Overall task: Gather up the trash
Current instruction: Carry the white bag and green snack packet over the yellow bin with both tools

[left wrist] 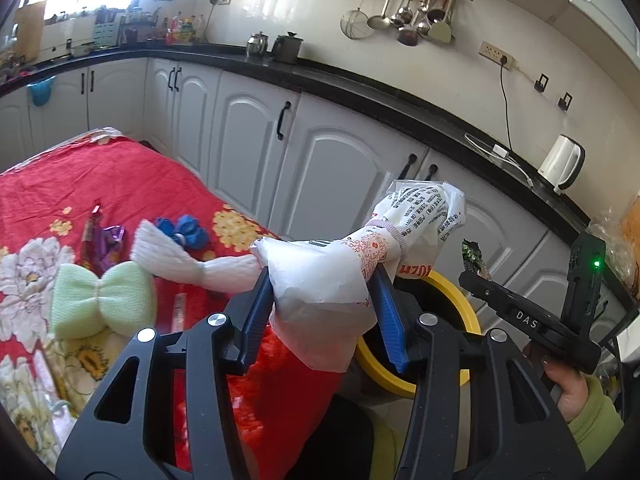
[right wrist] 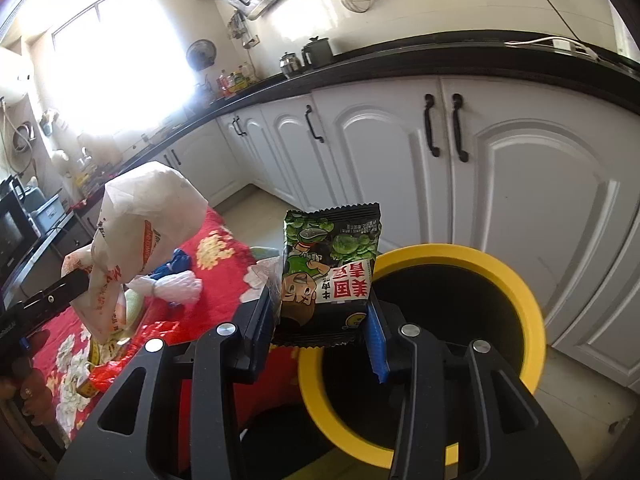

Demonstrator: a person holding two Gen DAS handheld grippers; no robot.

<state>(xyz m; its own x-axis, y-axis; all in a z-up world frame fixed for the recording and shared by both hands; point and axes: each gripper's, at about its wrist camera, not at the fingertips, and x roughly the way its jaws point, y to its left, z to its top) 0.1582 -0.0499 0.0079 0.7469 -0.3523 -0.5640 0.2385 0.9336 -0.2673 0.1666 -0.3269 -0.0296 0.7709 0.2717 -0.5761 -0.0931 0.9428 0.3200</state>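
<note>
My left gripper (left wrist: 322, 280) is shut on a crumpled white plastic bag (left wrist: 332, 276) with red print, held at the table's edge beside the yellow-rimmed trash bin (left wrist: 460, 300). The bag also shows in the right wrist view (right wrist: 140, 224). My right gripper (right wrist: 320, 300) is shut on a green and black snack packet (right wrist: 328, 268), held over the near rim of the bin (right wrist: 524, 304). The right gripper shows in the left wrist view (left wrist: 476, 272) to the right, above the bin. The bin's inside is dark.
The table with a red flowered cloth (left wrist: 100, 184) carries a green bow sponge (left wrist: 100, 300), a white bow sponge (left wrist: 172, 256), a blue item (left wrist: 184, 232) and purple and red wrappers (left wrist: 104, 240). White cabinets (right wrist: 520, 184) and a black counter stand close behind the bin.
</note>
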